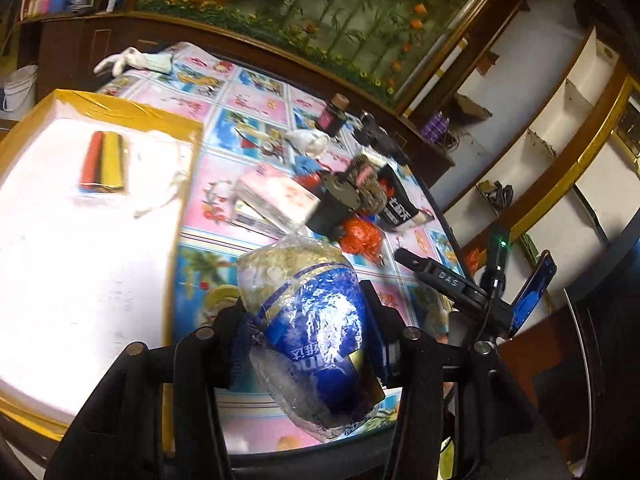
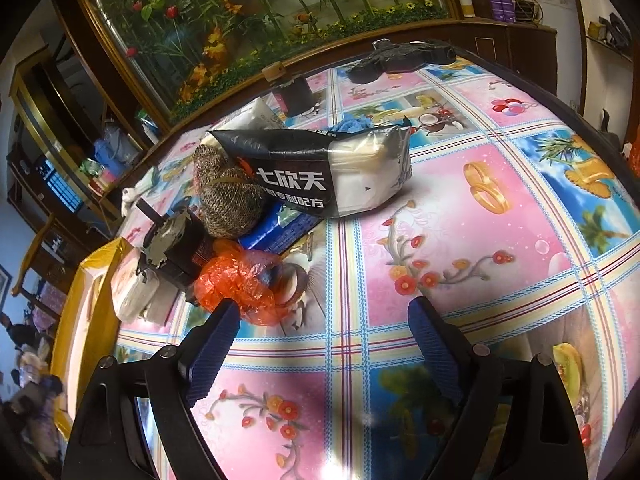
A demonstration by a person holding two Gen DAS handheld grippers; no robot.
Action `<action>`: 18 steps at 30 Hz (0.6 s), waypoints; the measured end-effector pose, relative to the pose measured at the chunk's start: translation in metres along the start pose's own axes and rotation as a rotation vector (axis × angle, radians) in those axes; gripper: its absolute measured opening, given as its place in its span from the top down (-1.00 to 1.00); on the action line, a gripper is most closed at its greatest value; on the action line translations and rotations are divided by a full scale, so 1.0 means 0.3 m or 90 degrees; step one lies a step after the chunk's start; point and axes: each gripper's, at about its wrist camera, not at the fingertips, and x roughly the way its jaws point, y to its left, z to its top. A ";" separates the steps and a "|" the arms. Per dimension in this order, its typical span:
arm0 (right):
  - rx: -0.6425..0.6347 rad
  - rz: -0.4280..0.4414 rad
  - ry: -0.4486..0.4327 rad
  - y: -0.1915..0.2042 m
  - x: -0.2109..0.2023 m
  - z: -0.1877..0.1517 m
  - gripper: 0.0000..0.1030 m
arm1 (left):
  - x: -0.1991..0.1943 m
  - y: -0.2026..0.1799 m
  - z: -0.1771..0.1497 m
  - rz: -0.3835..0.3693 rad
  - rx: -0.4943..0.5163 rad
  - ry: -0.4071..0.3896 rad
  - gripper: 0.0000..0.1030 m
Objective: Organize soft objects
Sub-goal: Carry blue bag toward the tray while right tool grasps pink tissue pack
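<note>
Patterned bench point(image 1: 248, 92): left hand-held gripper point(image 1: 304, 344) clamps blue packet point(image 1: 308, 312), likely box-bound point(image 1: 80, 240); right hand-held gripper point(image 2: 320, 356) gapes empty.

A patterned table point(image 2: 460, 208) bears a yellow-rimmed tray point(image 1: 120, 106) and clutter point(image 2: 248, 208).

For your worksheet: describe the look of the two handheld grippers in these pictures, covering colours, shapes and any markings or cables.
Both grippers are black, with angled linkage arms joined by round silver pins. The left gripper and right gripper carry dark blue ribbed pads on their fingers. In the left wrist view a black mount stamped "DAS" sits beside a small green light, with a thin black cable running down. No hands or sleeves show.
</note>
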 end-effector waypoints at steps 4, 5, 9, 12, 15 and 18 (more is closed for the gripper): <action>-0.012 0.020 -0.042 0.081 -0.125 0.010 -0.65 | -0.053 0.061 0.011 0.029 0.011 -0.034 0.10; -0.038 0.043 -0.048 0.147 -0.160 0.022 -0.65 | -0.058 0.081 0.016 0.032 0.009 -0.039 0.10; -0.203 0.116 -0.003 0.438 -0.154 0.050 -0.66 | -0.071 0.164 0.025 0.032 -0.017 -0.045 0.10; -0.324 0.130 0.064 0.642 -0.057 0.073 -0.66 | -0.090 0.223 0.023 0.040 -0.035 -0.049 0.10; -0.444 0.086 0.110 0.798 0.060 0.077 -0.66 | -0.113 0.287 0.028 0.053 -0.051 -0.055 0.10; -0.523 0.050 0.162 0.897 0.172 0.063 -0.64 | -0.130 0.345 0.039 0.065 -0.066 -0.062 0.10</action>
